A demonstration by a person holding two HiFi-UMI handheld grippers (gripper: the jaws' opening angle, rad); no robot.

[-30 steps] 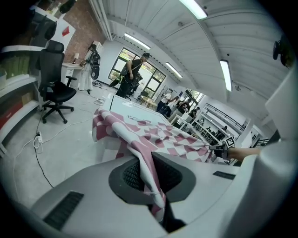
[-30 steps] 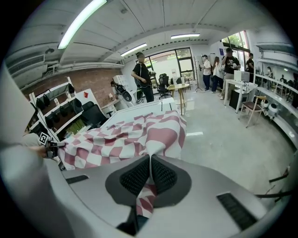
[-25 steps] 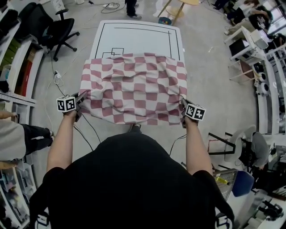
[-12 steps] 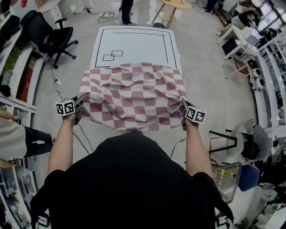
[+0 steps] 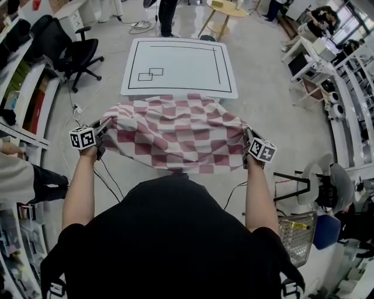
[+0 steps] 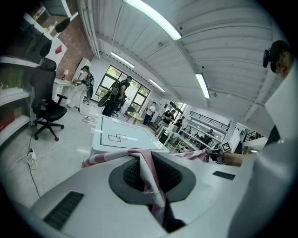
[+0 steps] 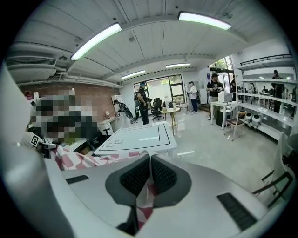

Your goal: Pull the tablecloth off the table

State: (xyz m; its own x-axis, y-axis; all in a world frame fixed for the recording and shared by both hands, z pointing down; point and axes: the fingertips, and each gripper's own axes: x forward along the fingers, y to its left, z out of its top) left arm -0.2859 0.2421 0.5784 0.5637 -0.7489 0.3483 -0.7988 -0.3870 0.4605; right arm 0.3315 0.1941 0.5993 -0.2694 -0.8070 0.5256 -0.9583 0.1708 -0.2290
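Note:
The red-and-white checked tablecloth (image 5: pixel 175 131) hangs slack in the air between my two grippers, off the white table (image 5: pixel 180 65). My left gripper (image 5: pixel 104 128) is shut on the cloth's left corner; in the left gripper view the fabric (image 6: pixel 150 172) is pinched between the dark pads. My right gripper (image 5: pixel 246 139) is shut on the right corner, and a checked fold (image 7: pixel 145 200) shows between its pads. The bare table top (image 7: pixel 135 138), marked with black lines and two small squares, lies ahead of both grippers (image 6: pixel 122 135).
A black office chair (image 5: pixel 73 42) stands left of the table, beside shelving (image 5: pixel 23 82). A small round wooden table (image 5: pixel 225 9) and a person's legs (image 5: pixel 168 11) are beyond the far edge. Desks and stools (image 5: pixel 318 58) line the right. Cables (image 5: pixel 105 175) trail on the floor.
The cloth has slid toward me, off the table, baring the whole top. Both grippers have drawn back and risen with the corners held.

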